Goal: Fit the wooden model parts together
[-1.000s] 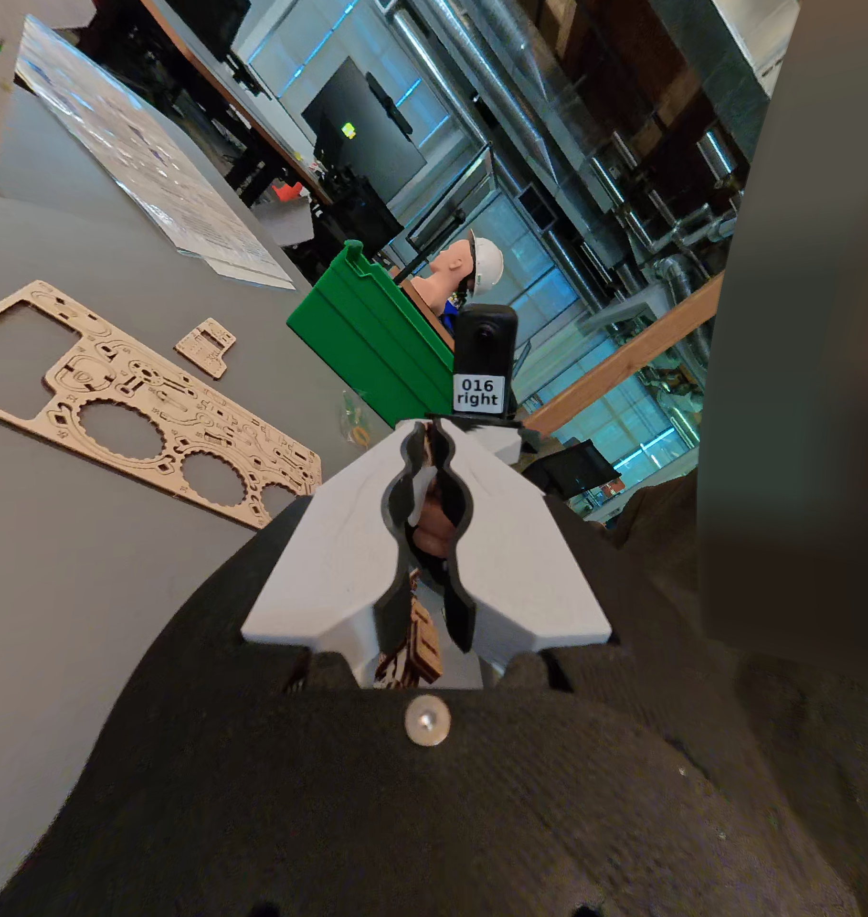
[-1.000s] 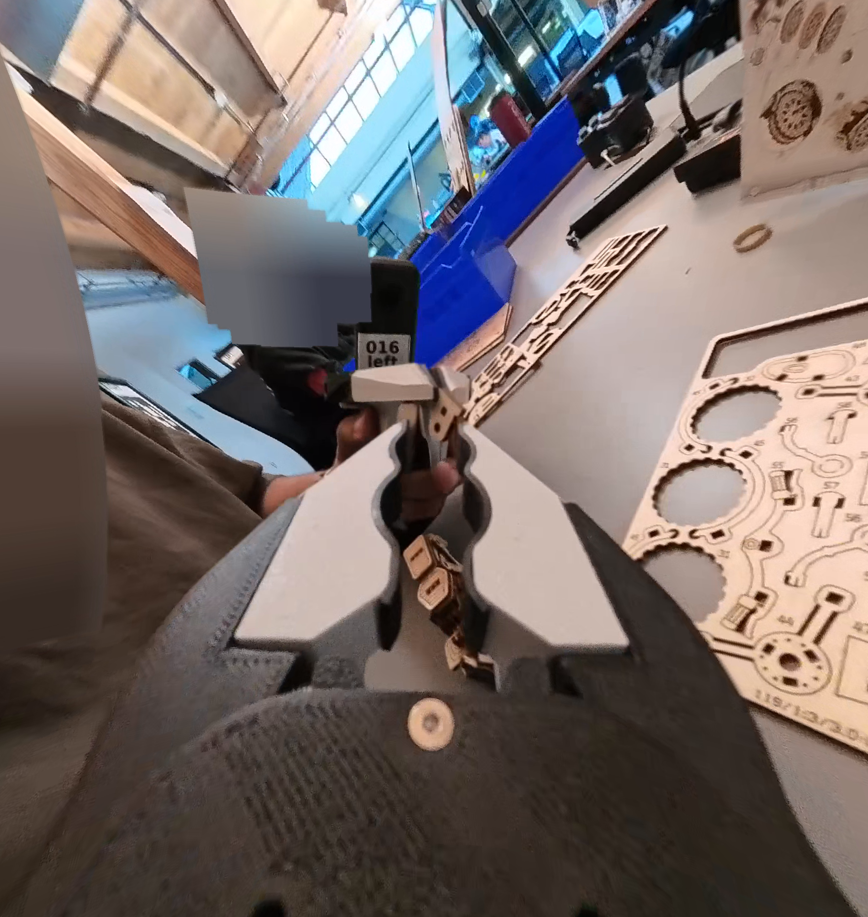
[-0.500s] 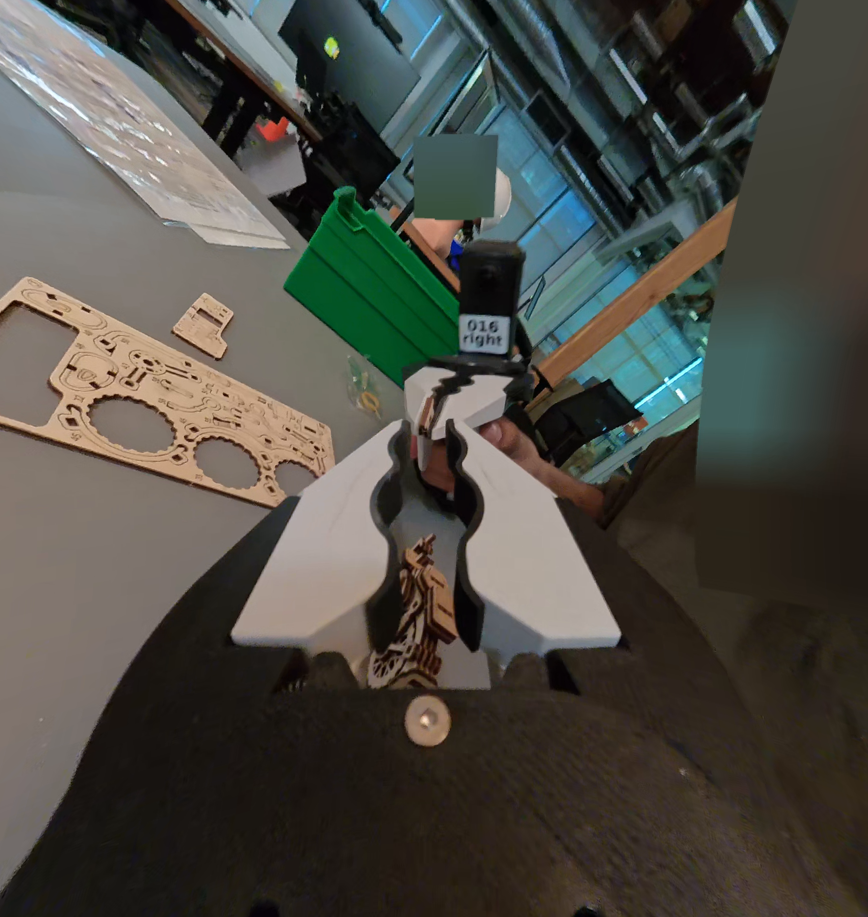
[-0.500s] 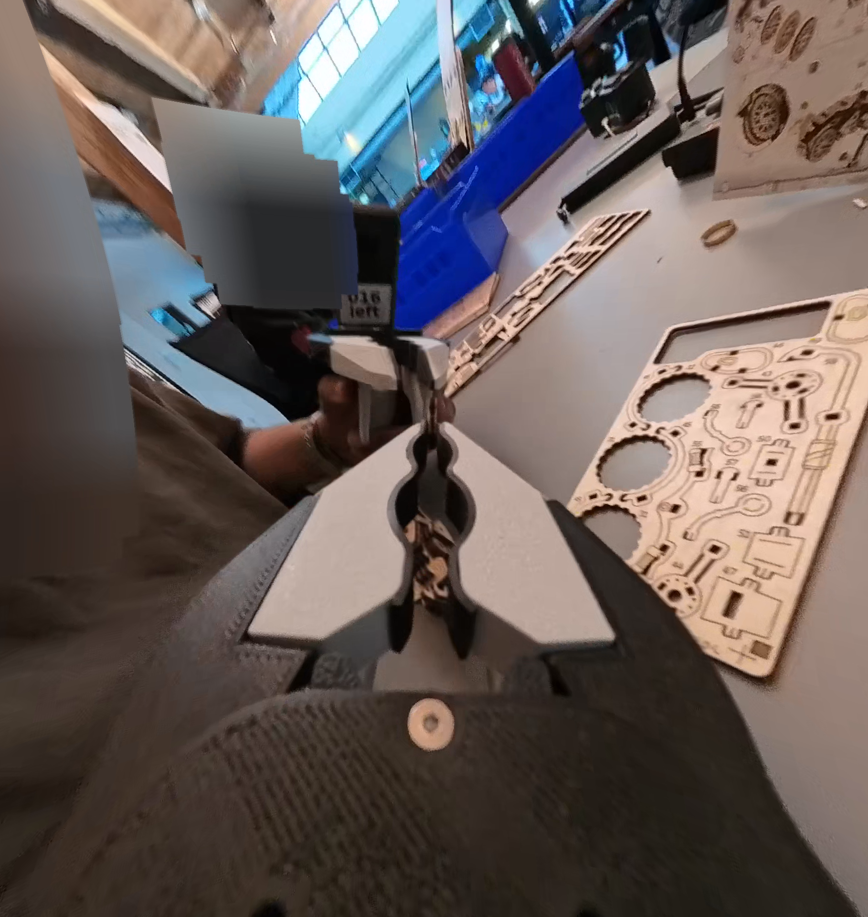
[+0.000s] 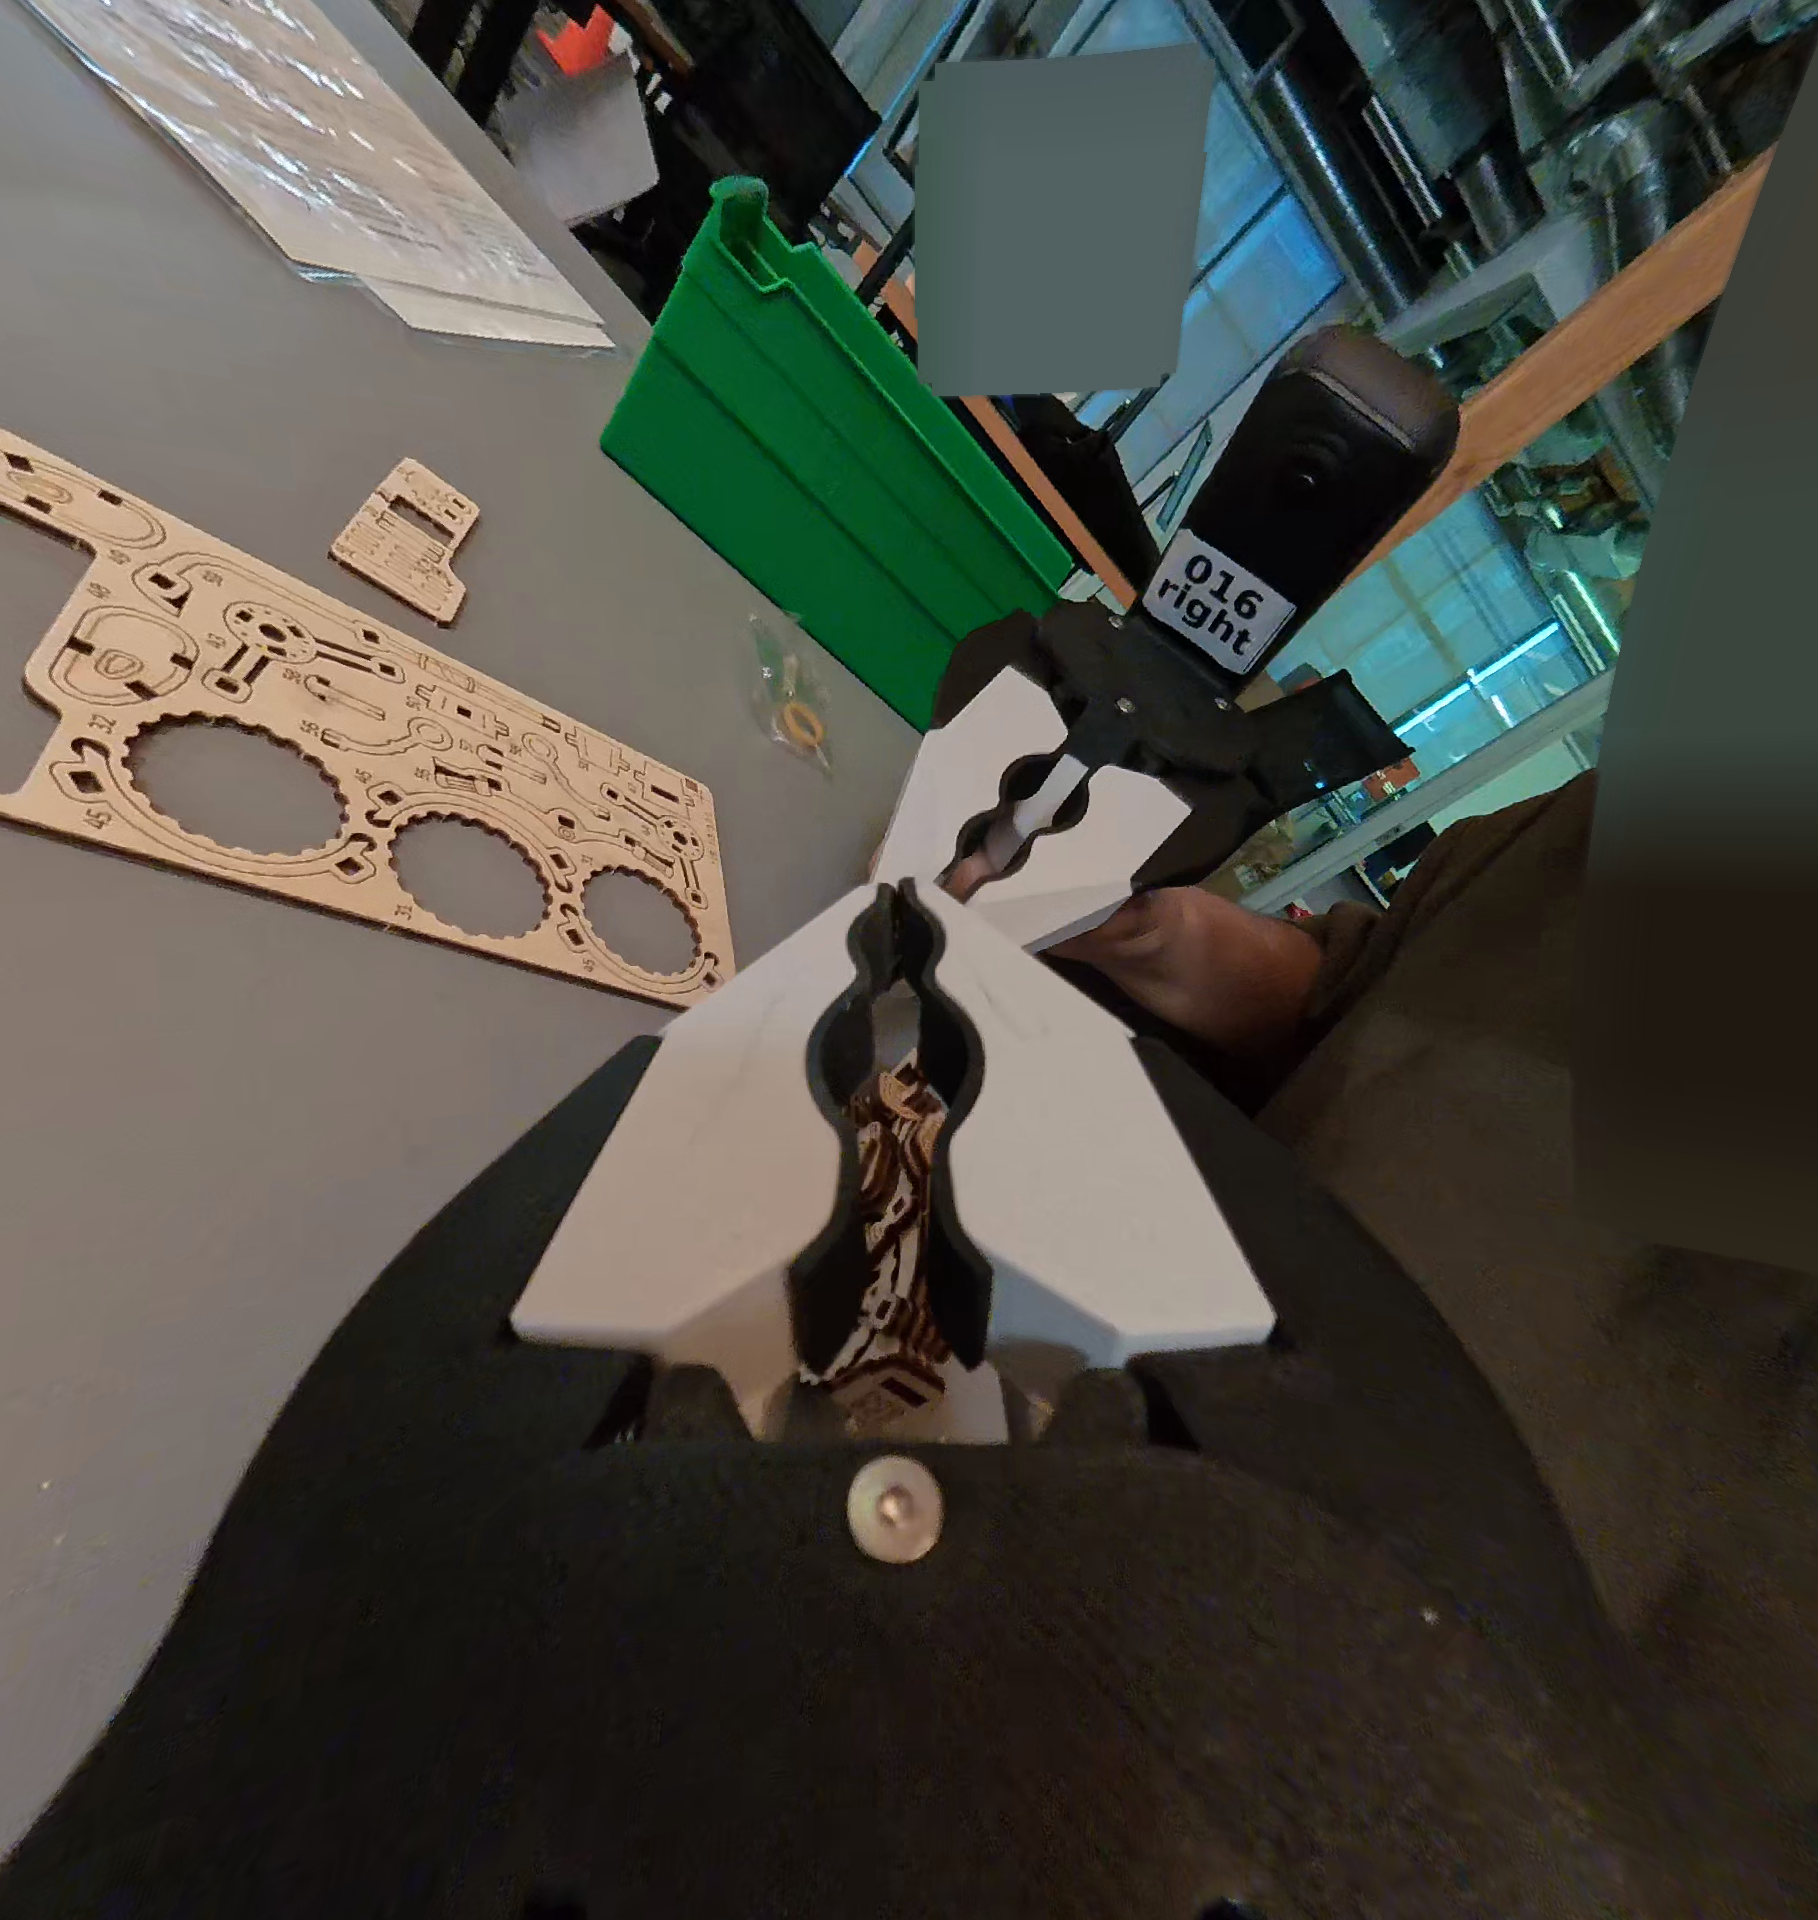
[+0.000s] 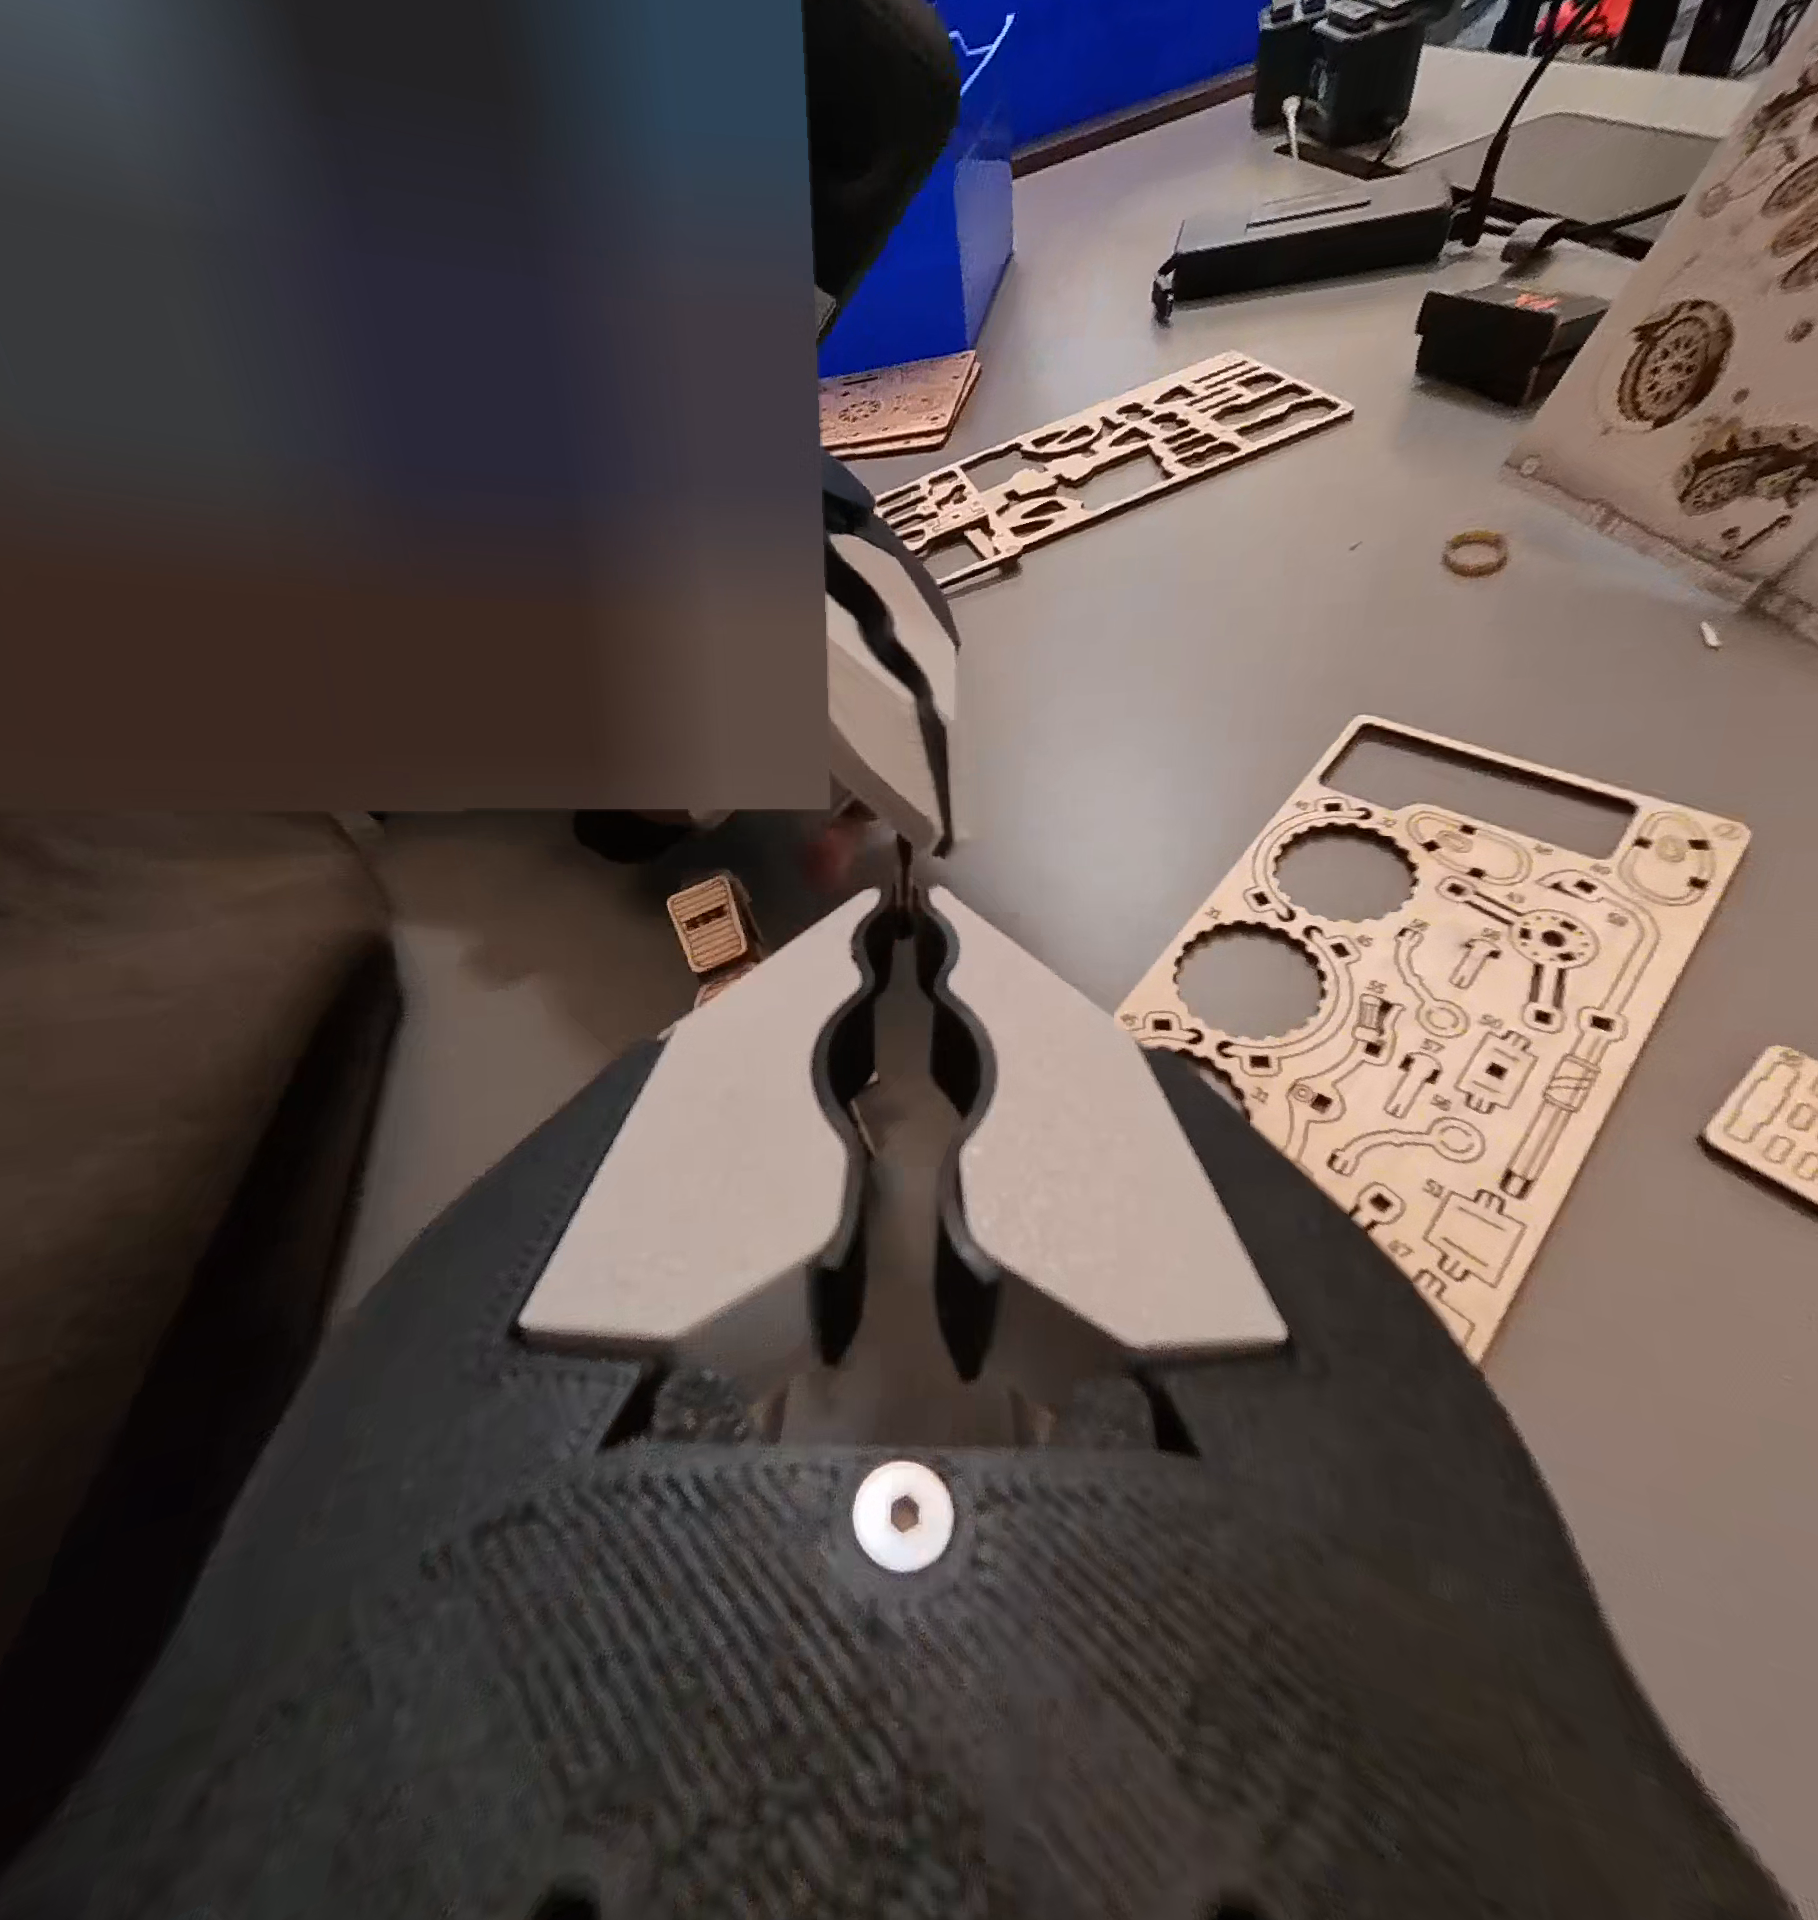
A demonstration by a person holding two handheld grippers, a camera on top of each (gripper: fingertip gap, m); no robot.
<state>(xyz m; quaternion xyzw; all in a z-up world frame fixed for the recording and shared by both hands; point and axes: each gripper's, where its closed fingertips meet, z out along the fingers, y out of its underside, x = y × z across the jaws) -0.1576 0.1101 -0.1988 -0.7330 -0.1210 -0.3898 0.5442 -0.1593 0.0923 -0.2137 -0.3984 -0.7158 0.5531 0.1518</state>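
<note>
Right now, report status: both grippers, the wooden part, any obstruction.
Left gripper shut on wooden part. Right gripper shut, apparently empty. Their tips nearly meet above the grey table. Nothing between them.

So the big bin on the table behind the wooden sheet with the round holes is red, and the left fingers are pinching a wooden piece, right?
Not quite: the bin is green, not red, as the left wrist view shows. The rest holds: it sits behind the wooden sheet with round holes, and the left gripper fingers pinch a wooden piece.
</note>
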